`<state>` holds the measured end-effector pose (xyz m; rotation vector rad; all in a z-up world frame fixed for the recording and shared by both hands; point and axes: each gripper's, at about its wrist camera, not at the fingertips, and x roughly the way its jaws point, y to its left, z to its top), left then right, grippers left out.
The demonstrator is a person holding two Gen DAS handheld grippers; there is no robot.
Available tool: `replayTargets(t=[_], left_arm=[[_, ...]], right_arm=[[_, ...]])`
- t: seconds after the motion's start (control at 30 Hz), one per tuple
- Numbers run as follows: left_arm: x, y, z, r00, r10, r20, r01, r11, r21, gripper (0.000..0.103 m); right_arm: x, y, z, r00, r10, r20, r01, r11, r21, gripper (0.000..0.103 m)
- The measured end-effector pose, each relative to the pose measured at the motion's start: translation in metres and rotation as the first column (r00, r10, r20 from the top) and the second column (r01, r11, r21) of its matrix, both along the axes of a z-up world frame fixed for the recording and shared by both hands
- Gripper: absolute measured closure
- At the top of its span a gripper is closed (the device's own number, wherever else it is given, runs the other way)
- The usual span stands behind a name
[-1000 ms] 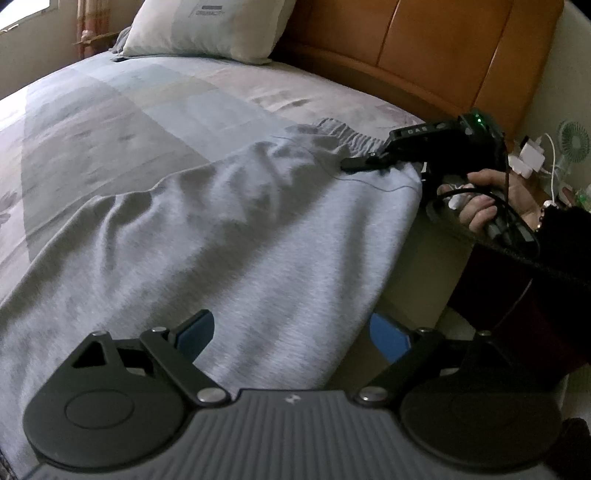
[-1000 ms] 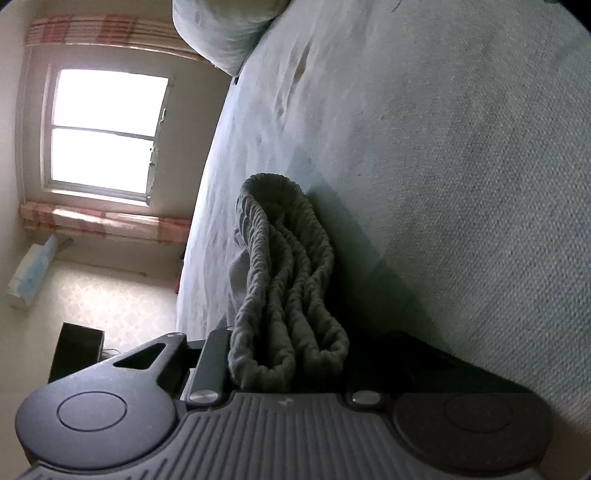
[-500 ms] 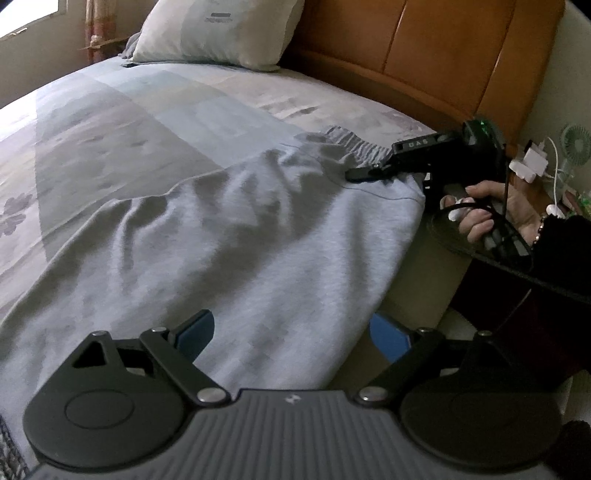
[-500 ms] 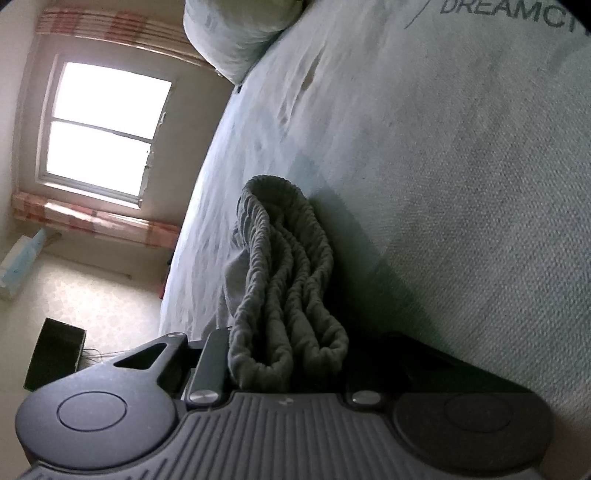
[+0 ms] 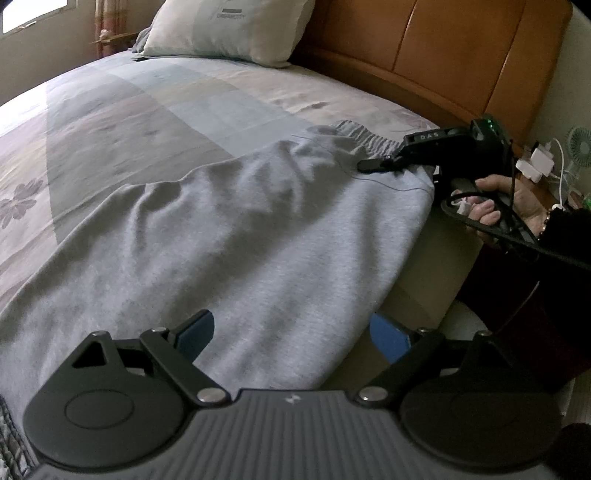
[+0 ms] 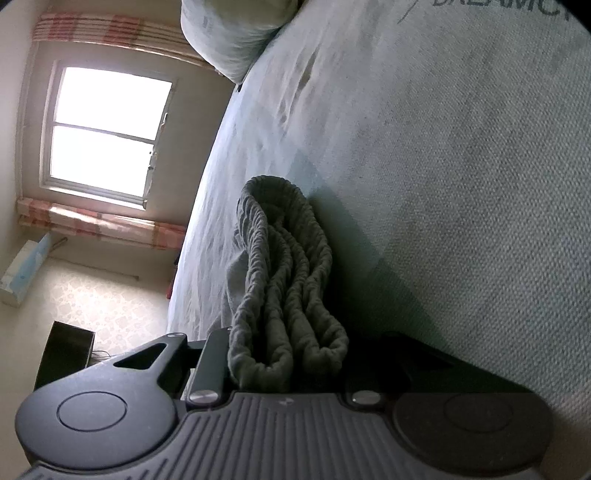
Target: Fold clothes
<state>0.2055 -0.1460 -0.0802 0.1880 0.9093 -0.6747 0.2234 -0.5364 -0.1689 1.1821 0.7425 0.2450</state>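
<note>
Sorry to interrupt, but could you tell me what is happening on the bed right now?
A person is folding a grey garment spread on the bed. The right tool, held in a hand, is shut on the garment's elastic waistband near the wooden headboard. The left tool is open above the garment's lower part at the bed's edge and grips nothing. A pillow lies at the head of the bed.

We've got daylight blowing out the window [image 6: 103, 136], the bed [image 5: 155, 122] dim and softly lit, heavy fisheye bending at every edge, dark corners, slight softness throughout.
</note>
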Motion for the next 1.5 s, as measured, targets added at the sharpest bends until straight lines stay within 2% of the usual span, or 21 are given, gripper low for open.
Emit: replayTargets(t=[0.23,0.6,1.23,1.5], left_arm=[[0.000,-0.003,-0.001,1.000,-0.010,0.000,0.010,1.000,-0.002,0.011],[0.003,-0.003,-0.003,1.000,-0.005,-0.001,0.005,1.000,0.004,0.011],[0.007,0.001,-0.001,0.999,-0.002,-0.034,0.001,1.000,-0.020,0.011],[0.006,0.001,0.003,1.000,-0.007,-0.016,0.007,1.000,-0.009,0.011]], right_arm=[[0.004,0.000,0.000,1.000,0.002,-0.001,-0.002,1.000,-0.001,0.084],[0.000,-0.004,-0.006,0.997,0.016,0.072,-0.018,0.999,0.031,0.083],[0.003,-0.003,-0.010,0.998,0.018,0.052,-0.019,0.999,0.032,0.083],[0.001,0.001,-0.008,0.998,0.004,0.057,-0.004,1.000,0.001,0.083]])
